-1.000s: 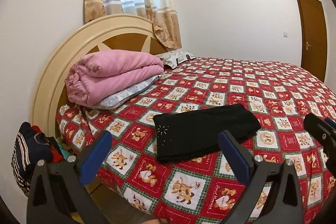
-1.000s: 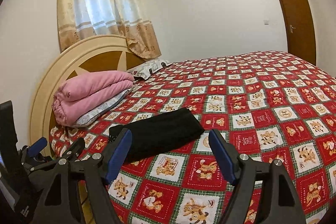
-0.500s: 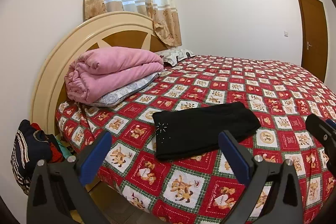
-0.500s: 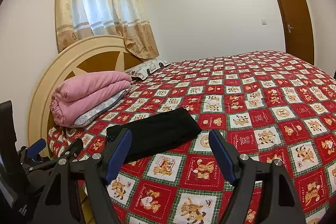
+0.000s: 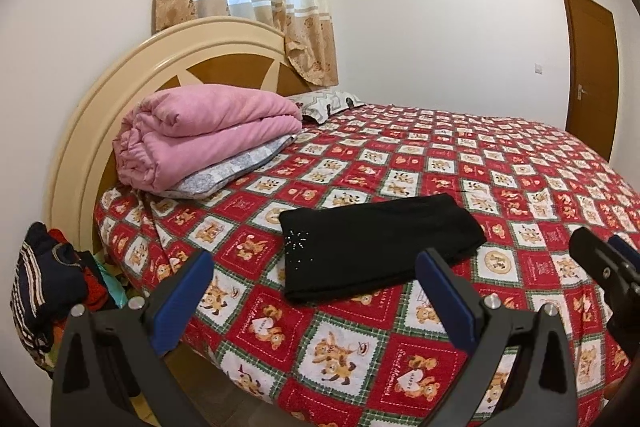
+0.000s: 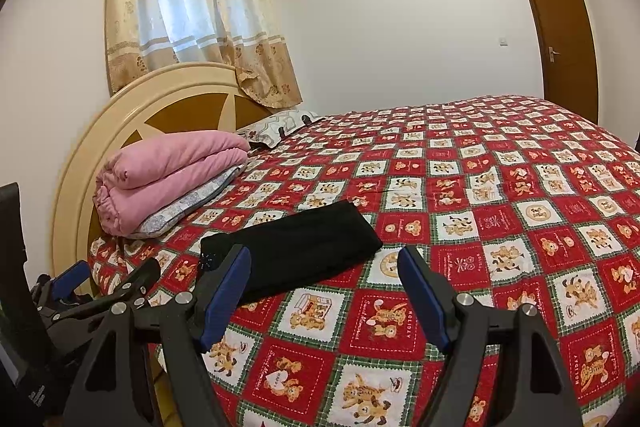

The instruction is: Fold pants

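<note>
Both grippers, our left gripper [image 5: 312, 287] and right gripper [image 6: 324, 283], hang short of the bed [image 5: 400, 355] with jaws spread wide, gripping nothing. We see the black pants [image 5: 376, 243] folded into a flat rectangle on the red patchwork bedspread (sparkly studs at one corner), well apart from the pink quilt [image 5: 204, 131].

Pink blanket [image 5: 208, 131] rests on a pillow [image 5: 224, 175] by the headboard [image 5: 120, 83].

Left tool [image 5: 312, 291], right tool [image 6: 324, 287]: both spread wide, empty.
</note>
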Available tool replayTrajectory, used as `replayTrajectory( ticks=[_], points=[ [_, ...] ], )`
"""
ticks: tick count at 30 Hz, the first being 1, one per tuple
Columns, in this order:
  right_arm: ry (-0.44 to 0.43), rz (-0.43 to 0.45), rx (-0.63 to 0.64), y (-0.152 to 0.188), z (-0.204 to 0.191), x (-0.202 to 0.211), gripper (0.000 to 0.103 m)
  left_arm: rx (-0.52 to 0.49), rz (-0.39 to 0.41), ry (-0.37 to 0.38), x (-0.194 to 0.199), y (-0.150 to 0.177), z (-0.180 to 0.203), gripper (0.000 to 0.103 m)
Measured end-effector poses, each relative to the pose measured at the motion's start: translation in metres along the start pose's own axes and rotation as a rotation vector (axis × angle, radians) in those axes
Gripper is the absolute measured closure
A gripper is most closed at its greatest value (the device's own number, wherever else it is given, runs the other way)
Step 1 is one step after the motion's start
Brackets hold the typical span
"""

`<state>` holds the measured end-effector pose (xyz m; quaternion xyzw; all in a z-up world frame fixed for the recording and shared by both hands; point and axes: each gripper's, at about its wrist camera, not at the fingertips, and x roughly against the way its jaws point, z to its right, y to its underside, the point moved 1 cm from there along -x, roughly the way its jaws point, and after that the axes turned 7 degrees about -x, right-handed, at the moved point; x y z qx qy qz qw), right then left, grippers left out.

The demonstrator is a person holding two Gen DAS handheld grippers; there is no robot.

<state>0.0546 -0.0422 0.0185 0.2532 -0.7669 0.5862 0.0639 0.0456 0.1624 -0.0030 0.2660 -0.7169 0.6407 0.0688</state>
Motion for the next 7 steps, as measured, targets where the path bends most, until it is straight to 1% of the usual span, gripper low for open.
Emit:
replayTrajectory(
  ticks=[7],
  points=[
    [0.006,-0.004,-0.004,0.0011,0.0012,-0.0013,0.026,0.021,-0.028,0.014,-0.0037,0.0005,-0.0023,0.000]
  ],
)
